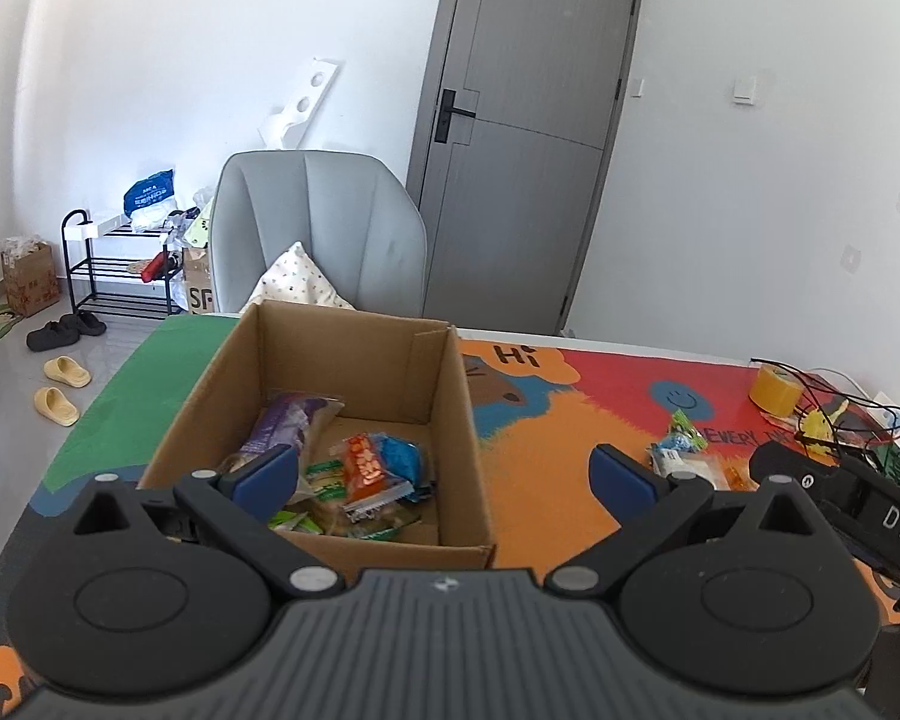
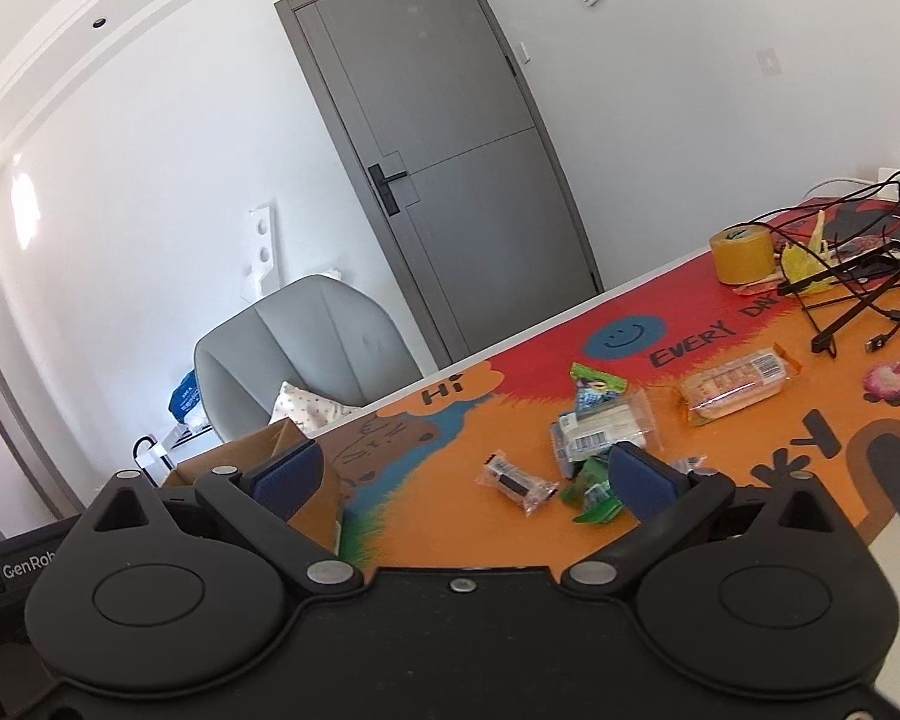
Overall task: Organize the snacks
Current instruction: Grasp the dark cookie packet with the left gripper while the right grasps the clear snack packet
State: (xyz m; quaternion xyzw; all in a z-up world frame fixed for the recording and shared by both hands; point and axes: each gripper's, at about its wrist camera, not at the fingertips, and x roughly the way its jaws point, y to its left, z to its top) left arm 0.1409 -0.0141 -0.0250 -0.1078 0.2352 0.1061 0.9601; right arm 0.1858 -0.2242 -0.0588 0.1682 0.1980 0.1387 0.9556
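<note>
An open cardboard box (image 1: 450, 420) stands on the colourful table mat and holds several snack packets, among them an orange one (image 1: 365, 463) and a purple one (image 1: 285, 420). My left gripper (image 1: 444, 474) hovers open over the box's near edge with nothing between its fingers. In the right wrist view my right gripper (image 2: 465, 474) is open and empty, the box corner (image 2: 282, 438) by its left finger. Loose snacks lie on the mat ahead: a small dark packet (image 2: 513, 480), green packets (image 2: 594, 492), a clear wrapped bar (image 2: 606, 429) and a long orange biscuit pack (image 2: 732, 384).
A yellow tape roll (image 2: 741, 255) and tangled black cables (image 2: 852, 282) sit at the table's far right. A grey chair (image 1: 324, 234) with a cushion stands behind the table, in front of a grey door (image 1: 528, 138). The right gripper's body (image 1: 858, 492) shows at the left view's right edge.
</note>
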